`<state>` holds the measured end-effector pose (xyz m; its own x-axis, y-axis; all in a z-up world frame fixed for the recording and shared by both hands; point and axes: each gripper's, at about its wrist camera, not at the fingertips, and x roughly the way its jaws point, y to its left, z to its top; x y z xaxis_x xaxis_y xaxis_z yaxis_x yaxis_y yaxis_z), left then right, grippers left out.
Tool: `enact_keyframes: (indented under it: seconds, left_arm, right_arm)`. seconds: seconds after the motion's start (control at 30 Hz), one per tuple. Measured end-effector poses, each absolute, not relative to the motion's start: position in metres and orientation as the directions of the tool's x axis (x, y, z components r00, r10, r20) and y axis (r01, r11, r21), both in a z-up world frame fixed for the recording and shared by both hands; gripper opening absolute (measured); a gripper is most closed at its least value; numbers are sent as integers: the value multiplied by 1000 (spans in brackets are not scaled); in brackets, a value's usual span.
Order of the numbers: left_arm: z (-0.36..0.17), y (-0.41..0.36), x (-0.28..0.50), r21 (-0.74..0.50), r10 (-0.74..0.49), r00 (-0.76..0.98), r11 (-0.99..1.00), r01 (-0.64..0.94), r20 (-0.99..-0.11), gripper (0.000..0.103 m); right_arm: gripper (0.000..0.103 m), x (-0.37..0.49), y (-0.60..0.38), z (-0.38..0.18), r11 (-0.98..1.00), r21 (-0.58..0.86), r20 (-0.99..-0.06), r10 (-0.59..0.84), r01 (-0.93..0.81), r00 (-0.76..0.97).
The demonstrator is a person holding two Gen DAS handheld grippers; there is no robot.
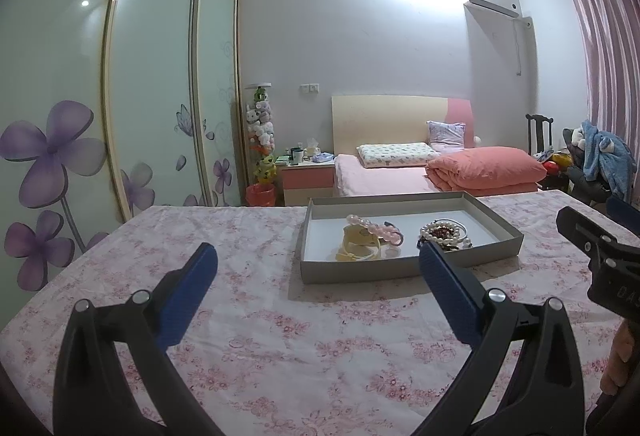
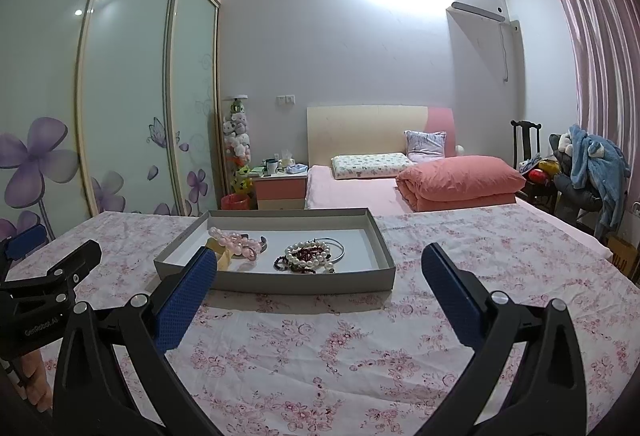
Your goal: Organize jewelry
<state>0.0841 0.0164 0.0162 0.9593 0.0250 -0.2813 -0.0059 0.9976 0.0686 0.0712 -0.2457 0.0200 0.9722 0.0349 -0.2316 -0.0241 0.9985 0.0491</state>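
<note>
A shallow grey box tray (image 1: 400,268) (image 2: 304,282) lies on the floral-clothed table. It holds a pink bead bracelet (image 1: 370,225) (image 2: 232,238), a yellow hair piece (image 1: 358,246) (image 2: 224,256), and a pile of pearl and dark red bead strands (image 1: 444,232) (image 2: 310,256) with a silver bangle (image 2: 340,248). My left gripper (image 1: 318,256) is open and empty, in front of the tray. My right gripper (image 2: 320,260) is open and empty, also in front of it. Each gripper shows at the edge of the other's view.
The table (image 1: 280,336) (image 2: 320,356) has a pink floral cloth. Behind it are a bed with a pink quilt (image 1: 484,168), a nightstand (image 1: 308,176), a sliding wardrobe (image 1: 120,96) on the left, and a chair with clothes (image 1: 600,160) at right.
</note>
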Motion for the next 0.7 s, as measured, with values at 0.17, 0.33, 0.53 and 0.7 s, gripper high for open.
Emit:
enact_keyframes:
  seconds: [0.17, 0.33, 0.53, 0.7]
  left_arm:
    - [16, 17, 85, 68, 26, 959, 998, -7, -282, 99]
    - [16, 17, 86, 66, 25, 958, 998, -7, -285, 99]
    - [16, 17, 86, 66, 25, 958, 998, -7, -284, 99]
    - [14, 16, 87, 60, 23, 956, 998, -6, -293, 99]
  right_arm:
    - [101, 71, -246, 20, 998, 50, -231, 34, -23, 972]
    - [101, 71, -246, 20, 998, 50, -232, 35, -23, 972]
    - [101, 71, -246, 20, 998, 50, -232, 35, -24, 972]
    - [101, 71, -245, 20, 998, 51, -233, 36, -25, 972]
